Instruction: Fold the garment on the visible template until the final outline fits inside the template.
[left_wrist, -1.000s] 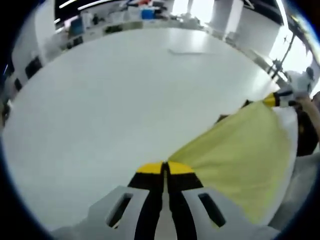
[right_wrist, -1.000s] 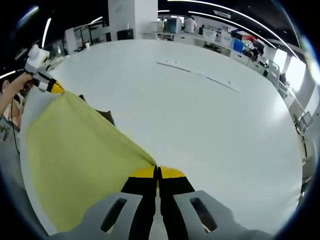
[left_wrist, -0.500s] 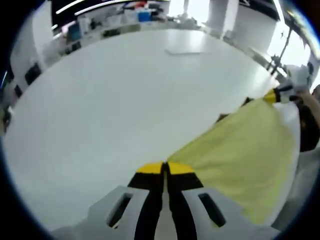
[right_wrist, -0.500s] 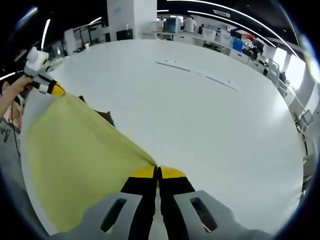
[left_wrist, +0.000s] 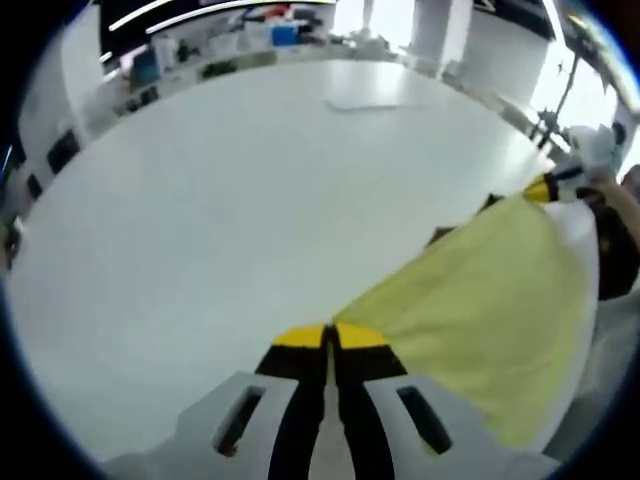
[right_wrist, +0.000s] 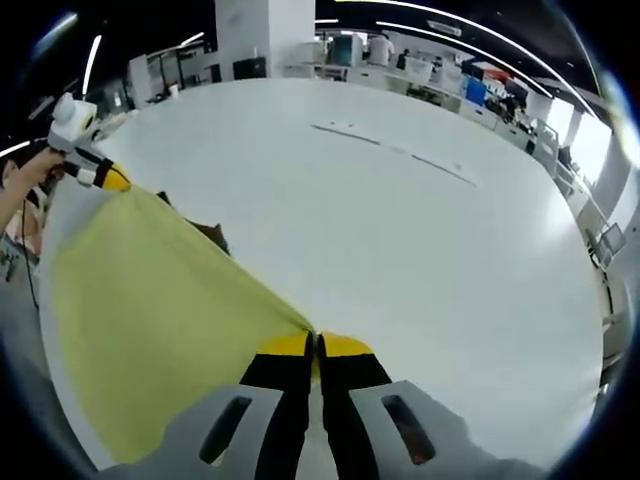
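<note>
A broad white table (left_wrist: 220, 200) spreads across the upper and left parts of the left gripper view, and across the centre and right of the right gripper view. You hold a pale yellow garment (left_wrist: 480, 310) stretched taut between both tools; it fills the lower right of the left gripper view and the lower left of the right gripper view. Your left gripper (left_wrist: 330, 337) has its jaws pinched on one corner at bottom centre. Your right gripper (right_wrist: 315, 345) clamps the opposite corner likewise.
</note>
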